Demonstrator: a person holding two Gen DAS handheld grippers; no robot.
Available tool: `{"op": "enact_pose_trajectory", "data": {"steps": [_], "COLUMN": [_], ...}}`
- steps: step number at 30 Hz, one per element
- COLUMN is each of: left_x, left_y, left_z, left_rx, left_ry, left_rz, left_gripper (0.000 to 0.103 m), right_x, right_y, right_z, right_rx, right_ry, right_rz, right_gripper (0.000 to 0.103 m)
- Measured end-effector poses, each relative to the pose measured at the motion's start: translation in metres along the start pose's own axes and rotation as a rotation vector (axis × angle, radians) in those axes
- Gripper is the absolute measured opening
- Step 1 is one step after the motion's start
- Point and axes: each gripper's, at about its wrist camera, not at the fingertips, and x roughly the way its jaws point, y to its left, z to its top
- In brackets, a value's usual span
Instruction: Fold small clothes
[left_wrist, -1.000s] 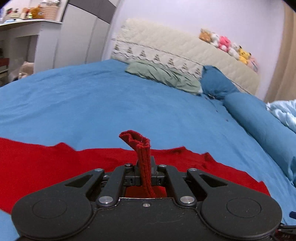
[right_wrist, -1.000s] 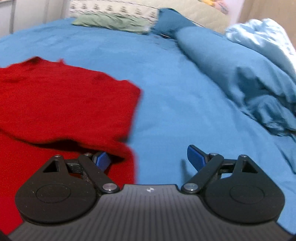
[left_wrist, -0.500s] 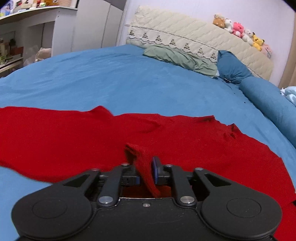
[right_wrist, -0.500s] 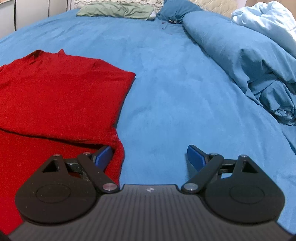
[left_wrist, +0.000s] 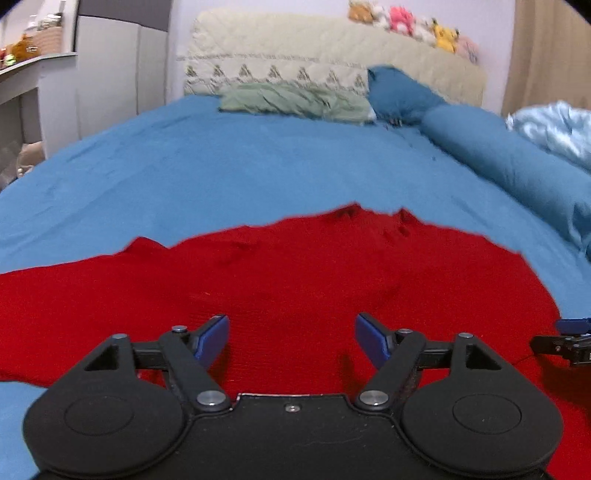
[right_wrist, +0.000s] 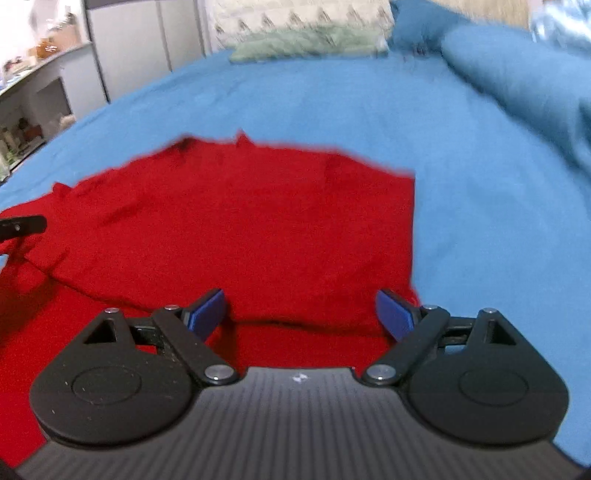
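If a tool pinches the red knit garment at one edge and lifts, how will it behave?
The red garment would probably drape limply: it lies flat with soft wrinkles on the blue bedsheet. Its folded-over layer looks likely to slide open. It seems light.

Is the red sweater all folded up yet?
Not yet. One fold looks done: a flap of the red sweater lies doubled over its lower part on the blue bed. Left gripper and right gripper are open, holding nothing. More folds remain.
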Motion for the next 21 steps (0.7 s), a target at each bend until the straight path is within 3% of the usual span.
{"op": "enact_pose_trajectory", "data": {"steps": [4,9,15,21], "left_x": [0.02,0.022,0.024,0.021], "left_y": [0.001,-0.001,0.0,-0.005], "left_z": [-0.007,-0.014,-0.01,-0.01], "left_rx": [0.027,0.061,0.044,0.063], "left_ry": [0.08,0.082,0.107,0.103], "left_rz": [0.008,0.021,0.024,0.035], "left_gripper": [0.079,0.08,0.082,0.084], "right_x": [-0.005,0.006,0.074,0.071], "right_y": [-0.012,-0.007,-0.031,-0.039], "right_z": [0.0,0.034,0.071,0.086], "right_rx": [0.039,0.048,0.139,0.18], "right_ry": [-0.014,-0.11,-0.027,-0.007], "right_rz": [0.011,0.003,-0.067,-0.078], "right_gripper": [0.103,0.103,0.103,0.103]}}
